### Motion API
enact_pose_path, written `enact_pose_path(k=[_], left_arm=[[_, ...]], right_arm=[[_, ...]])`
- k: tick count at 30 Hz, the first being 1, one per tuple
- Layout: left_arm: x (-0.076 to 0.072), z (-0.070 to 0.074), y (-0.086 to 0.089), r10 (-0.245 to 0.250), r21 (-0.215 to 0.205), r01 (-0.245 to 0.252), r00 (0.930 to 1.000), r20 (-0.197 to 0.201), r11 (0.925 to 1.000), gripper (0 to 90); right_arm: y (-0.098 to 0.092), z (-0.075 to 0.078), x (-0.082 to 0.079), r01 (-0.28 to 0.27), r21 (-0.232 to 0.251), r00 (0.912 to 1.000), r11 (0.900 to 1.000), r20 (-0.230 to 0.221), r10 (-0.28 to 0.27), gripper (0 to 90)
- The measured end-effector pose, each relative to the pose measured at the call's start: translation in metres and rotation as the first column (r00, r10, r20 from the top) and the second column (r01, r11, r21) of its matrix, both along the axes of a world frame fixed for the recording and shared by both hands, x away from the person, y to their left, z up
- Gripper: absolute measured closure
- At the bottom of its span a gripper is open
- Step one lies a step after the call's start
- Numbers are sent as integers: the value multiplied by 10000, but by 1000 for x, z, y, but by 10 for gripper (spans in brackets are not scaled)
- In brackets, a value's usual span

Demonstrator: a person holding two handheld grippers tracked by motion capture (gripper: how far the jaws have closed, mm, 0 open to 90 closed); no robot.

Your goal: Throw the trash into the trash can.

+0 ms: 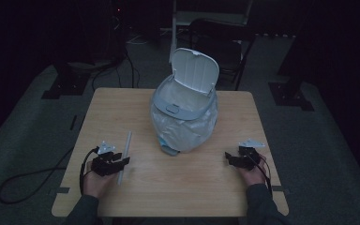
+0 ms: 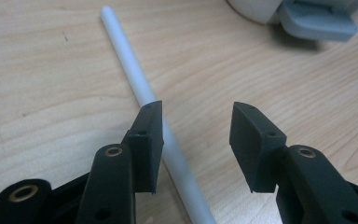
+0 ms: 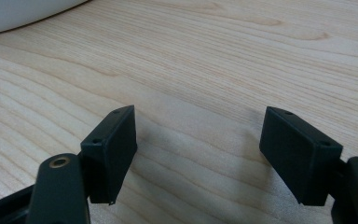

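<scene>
White and round, the rod (image 2: 135, 79) could be rolled away if nudged by 1 pad of the wide-spread, empty left gripper (image 2: 196, 140), since it lies against the left pad, off-centre, while the right gripper (image 3: 198, 149) is held wide and empty.

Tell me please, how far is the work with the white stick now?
Done: the bin stands lined with a bag, its lid up. In hand: the left gripper is low over the white stick, fingers open, the stick lying between them near one finger, not gripped. The right gripper waits open over bare table. Left: close on the stick, lift it, probably to the bin.
</scene>
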State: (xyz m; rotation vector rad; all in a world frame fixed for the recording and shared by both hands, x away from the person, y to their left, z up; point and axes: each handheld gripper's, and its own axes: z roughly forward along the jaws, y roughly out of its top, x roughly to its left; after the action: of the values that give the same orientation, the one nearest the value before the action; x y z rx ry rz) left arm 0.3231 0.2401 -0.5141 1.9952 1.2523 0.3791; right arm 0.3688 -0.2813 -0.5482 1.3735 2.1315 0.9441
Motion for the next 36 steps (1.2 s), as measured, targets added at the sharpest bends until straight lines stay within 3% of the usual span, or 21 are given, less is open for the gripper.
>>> enact_pose_path(k=[12,19,36], left_arm=[[-7,-10,0,310,644,-284,9987,-395,9975,565],[-6,-12,1,562,1177,-498,9971,-515,9918,639],[-1,-15,8,716,1353,-628,9955,-615,9888,788]], right_arm=[[0,0,0,-3,-3,10000,10000,0,3,263],[0,0,0,-1,-3,10000,10000,-1,1,262],[0,0,0,-1,0,10000,10000,-1,1,263]])
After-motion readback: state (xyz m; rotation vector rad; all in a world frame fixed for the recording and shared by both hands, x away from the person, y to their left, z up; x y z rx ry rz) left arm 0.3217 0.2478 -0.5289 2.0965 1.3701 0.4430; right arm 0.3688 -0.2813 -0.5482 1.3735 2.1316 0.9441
